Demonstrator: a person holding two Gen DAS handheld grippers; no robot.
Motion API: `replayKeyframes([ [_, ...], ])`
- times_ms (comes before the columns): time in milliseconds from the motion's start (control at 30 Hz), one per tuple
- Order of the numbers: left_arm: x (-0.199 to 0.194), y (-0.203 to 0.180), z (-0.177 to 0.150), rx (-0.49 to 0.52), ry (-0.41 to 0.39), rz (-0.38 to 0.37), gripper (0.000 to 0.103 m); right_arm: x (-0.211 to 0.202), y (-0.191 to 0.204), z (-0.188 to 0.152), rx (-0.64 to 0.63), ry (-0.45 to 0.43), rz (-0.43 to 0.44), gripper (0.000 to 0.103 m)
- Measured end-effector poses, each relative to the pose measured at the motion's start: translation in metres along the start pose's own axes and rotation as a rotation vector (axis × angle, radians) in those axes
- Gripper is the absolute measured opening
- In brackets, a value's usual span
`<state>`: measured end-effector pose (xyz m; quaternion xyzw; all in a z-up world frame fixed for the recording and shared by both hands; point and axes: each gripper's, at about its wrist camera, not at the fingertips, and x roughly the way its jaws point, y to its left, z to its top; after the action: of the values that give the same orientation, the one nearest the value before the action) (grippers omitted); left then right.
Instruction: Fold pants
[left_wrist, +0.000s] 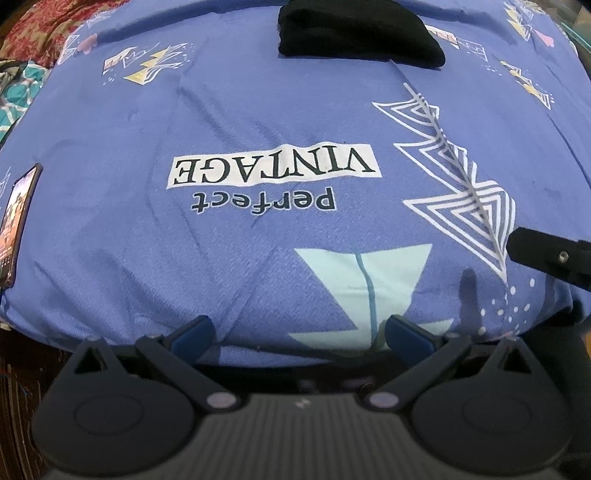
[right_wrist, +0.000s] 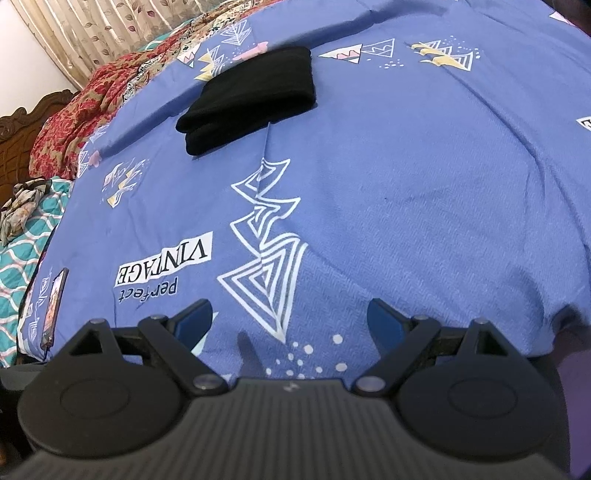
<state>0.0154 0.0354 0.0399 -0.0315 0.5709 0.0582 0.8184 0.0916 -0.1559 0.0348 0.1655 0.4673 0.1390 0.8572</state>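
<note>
Pants (right_wrist: 251, 98), black and folded into a small thick bundle, lie on the far part of a blue bed sheet (right_wrist: 424, 192). The sheet has white triangles and the words "Perfect VINTAGE" printed on it.

The left gripper (left_wrist: 295, 334) has its jaws spread wide apart. Nothing is between them, and they hold nothing. Its blue fingertips (left_wrist: 194, 332) sit near the close edge of the bed, just over the sheet. The pants are well away from these jaws, straight ahead and a little to the right, at the top of the left view.

The right gripper (right_wrist: 290, 321) also has its jaws wide apart and empty. Its blue fingertips (right_wrist: 384, 319) are near the close edge of the sheet too. The pants are far ahead of these jaws, a bit to the left.

A black part of the right gripper shows at the right side of the left view.

A phone (right_wrist: 54, 306) lies on the left edge of the bed. Red flowery blankets (right_wrist: 70, 118) are piled past the sheet on the left.
</note>
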Motion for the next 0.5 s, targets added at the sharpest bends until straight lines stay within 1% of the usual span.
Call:
replayKeyframes([
  [500, -0.0019, -0.0016, -0.0002, -0.006, -0.006, 0.013, 0.103, -0.0023, -0.0027, 0.0026, -0.001, -0.011, 0.001, 0.092],
])
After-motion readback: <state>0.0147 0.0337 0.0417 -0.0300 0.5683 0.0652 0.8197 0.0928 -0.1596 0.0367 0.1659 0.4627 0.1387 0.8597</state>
